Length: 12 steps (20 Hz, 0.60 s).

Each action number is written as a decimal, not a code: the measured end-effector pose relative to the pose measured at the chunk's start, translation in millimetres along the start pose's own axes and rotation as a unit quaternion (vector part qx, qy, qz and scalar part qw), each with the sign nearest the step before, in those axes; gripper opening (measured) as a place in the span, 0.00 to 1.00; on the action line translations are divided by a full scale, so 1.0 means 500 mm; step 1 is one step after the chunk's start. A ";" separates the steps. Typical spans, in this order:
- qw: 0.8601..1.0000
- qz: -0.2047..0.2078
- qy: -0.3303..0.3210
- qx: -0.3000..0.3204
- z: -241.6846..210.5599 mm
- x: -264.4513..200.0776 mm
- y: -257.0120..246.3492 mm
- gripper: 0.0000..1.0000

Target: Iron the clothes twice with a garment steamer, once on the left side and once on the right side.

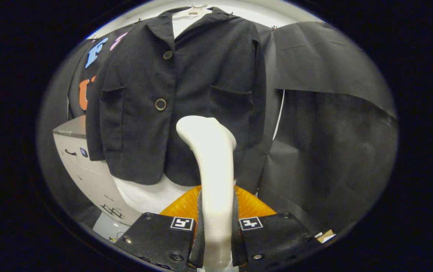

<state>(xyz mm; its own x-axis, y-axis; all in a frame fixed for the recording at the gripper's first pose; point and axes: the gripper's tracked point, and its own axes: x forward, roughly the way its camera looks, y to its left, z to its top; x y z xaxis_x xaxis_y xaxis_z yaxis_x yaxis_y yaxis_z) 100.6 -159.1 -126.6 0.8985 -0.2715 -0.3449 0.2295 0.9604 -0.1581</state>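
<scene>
Right now your gripper (216, 226) has both fingers clamped on the handle of the garment steamer (211, 162), which rises straight up between them, its pale head bending toward the dark jacket (186, 98). The jacket hangs on a hanger (198, 6) against the booth's black cloth wall (333, 124), with a white garment (144, 196) showing at its collar and below its hem. The steamer head sits in front of the lower part of the jacket, just to the pocket side of the buttoned front; you cannot tell from here whether it touches the cloth or stands a little off it.

Your main risk is the steamer twisting in the grip. The handle is smooth and rounded, and you hold it low, so pressing sideways on the fabric could turn the head away from the jacket. A second risk is snagging: the pocket flap (231, 92) and the two buttons (160, 104) lie close to the path, and catching one could drag the jacket round on its hanger. Pushing too hard would swing the loose garment back into the wall cloth instead of smoothing it.

You are holding the tool upright, facing the jacket nearly square on, low against its front. An orange ribbed part (252, 204) shows just beyond the fingers.
</scene>
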 end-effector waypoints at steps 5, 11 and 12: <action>0.999 0.005 0.035 -0.004 -0.057 0.013 0.003 0.31; 0.998 0.010 0.062 -0.011 -0.117 0.021 0.009 0.31; 0.997 0.012 0.071 -0.012 -0.136 0.024 0.010 0.31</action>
<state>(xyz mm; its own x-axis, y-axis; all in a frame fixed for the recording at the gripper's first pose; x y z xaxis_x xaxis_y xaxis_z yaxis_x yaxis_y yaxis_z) 87.0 -162.0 -194.5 0.8409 -0.2562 -0.4768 0.1982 0.9654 -0.1693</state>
